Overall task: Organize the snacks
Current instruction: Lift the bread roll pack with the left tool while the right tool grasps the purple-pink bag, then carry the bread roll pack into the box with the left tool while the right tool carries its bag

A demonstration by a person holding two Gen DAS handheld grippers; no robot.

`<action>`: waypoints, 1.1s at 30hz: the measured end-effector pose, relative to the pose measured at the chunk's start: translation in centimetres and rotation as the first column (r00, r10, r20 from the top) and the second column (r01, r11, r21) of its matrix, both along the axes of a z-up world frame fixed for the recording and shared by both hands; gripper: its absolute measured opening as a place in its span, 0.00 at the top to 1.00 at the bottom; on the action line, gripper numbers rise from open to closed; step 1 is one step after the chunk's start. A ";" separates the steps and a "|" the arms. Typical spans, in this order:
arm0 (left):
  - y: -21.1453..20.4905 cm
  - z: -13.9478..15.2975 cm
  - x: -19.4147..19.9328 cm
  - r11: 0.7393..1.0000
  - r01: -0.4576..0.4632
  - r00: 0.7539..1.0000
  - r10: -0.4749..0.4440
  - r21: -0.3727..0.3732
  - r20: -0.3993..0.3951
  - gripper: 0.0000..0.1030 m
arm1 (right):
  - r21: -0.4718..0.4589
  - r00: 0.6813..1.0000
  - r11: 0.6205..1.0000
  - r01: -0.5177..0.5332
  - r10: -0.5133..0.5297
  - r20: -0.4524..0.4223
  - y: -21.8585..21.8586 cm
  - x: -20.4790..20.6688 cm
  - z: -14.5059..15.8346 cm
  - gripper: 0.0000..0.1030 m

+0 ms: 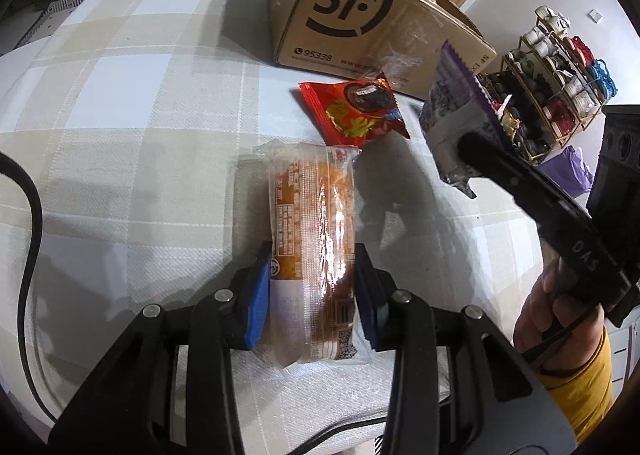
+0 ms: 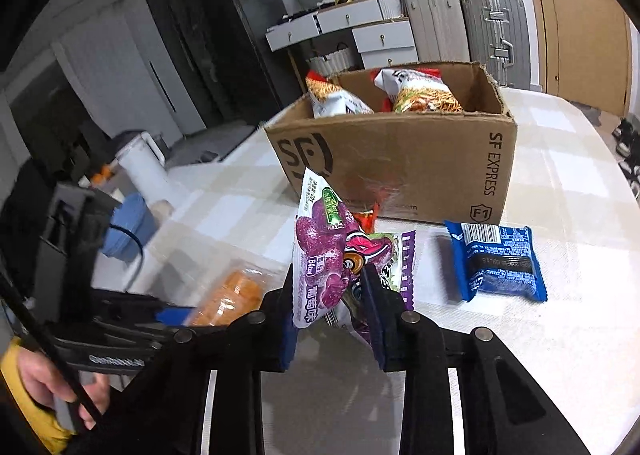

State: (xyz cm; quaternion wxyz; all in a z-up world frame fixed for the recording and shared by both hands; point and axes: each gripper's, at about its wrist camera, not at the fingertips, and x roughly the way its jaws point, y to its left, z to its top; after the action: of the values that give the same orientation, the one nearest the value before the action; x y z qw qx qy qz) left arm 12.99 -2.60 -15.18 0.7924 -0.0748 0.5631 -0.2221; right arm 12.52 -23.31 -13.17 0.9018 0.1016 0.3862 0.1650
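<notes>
My left gripper (image 1: 310,291) is shut on a clear-wrapped orange cake (image 1: 316,251) that lies on the checked tablecloth (image 1: 140,115). Beyond it lies a red cookie packet (image 1: 356,111). My right gripper (image 2: 330,307) is shut on a purple grape-candy packet (image 2: 324,255), held above the table in front of the SF cardboard box (image 2: 400,163). That packet (image 1: 460,103) and the right gripper's arm show at the right of the left wrist view. The box holds noodle snack bags (image 2: 424,95). A blue cookie packet (image 2: 496,259) lies to the right of the box front.
The cardboard box (image 1: 360,23) stands at the table's far side. A wire rack of thread spools (image 1: 560,83) stands off the table's right edge. A black cable (image 1: 32,235) runs along the left. Suitcases (image 2: 464,19) and drawers stand behind the table. A person's hand (image 1: 556,311) grips the right tool.
</notes>
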 end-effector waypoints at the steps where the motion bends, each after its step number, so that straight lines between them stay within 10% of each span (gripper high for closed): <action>1: 0.1 0.0 0.0 1.000 0.001 1.000 -0.001 -0.026 -0.012 0.67 | 0.015 1.000 1.000 -0.001 0.001 0.004 -0.1 -0.2 0.1 0.72; 16: 0.7 3.7 -1.7 0.987 0.002 0.999 0.005 -0.160 0.042 0.67 | 0.098 0.991 0.995 -0.023 0.010 0.132 0.8 -5.4 4.7 0.72; 33: -0.1 10.6 -3.4 0.999 -0.009 0.972 0.019 -0.046 0.233 0.67 | 0.134 0.974 0.991 -0.032 0.001 0.226 0.4 -7.8 7.8 0.72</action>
State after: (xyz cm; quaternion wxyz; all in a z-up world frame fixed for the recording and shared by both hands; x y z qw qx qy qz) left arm 9.61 -2.67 -4.54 0.8529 -0.0697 0.4604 -0.2362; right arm 4.67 -22.90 -5.39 0.9294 0.1403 0.2699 0.2091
